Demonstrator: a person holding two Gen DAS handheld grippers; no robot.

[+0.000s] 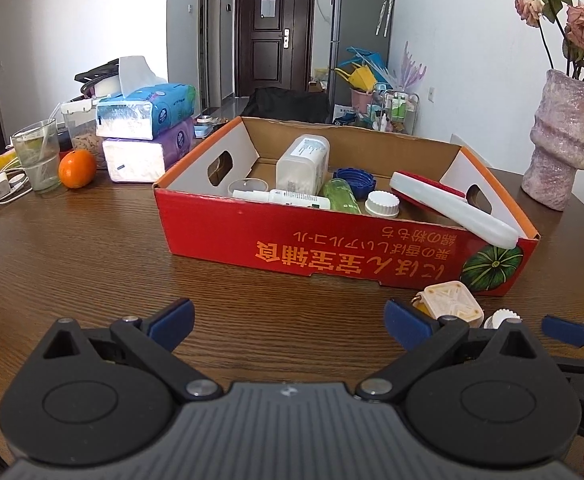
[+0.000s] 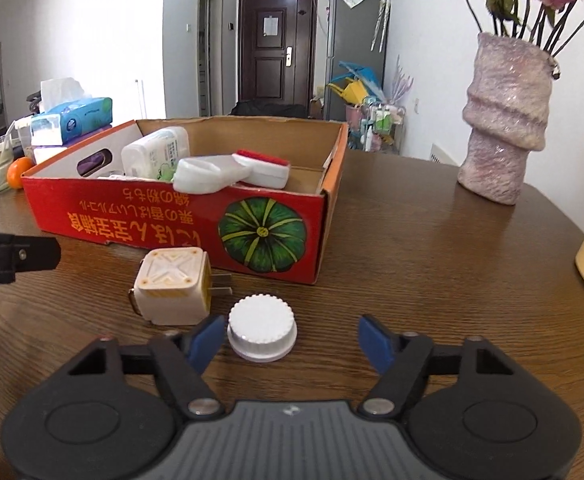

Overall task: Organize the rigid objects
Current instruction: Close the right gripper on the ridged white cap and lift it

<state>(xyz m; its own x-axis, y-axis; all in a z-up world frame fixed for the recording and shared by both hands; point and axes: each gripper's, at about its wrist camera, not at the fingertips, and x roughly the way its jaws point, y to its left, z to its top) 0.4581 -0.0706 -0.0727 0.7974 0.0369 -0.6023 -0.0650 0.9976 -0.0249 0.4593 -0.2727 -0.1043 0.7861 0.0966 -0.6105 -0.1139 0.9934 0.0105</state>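
Right wrist view, one white cap, one plug adapter

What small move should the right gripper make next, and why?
Probably ease the right gripper forward and a little to its left, then close on the white cap. Its jaws are open and the cap stands on the table just ahead, nearer the left finger than the middle. The cap and the plug beside it are still outside the red box.
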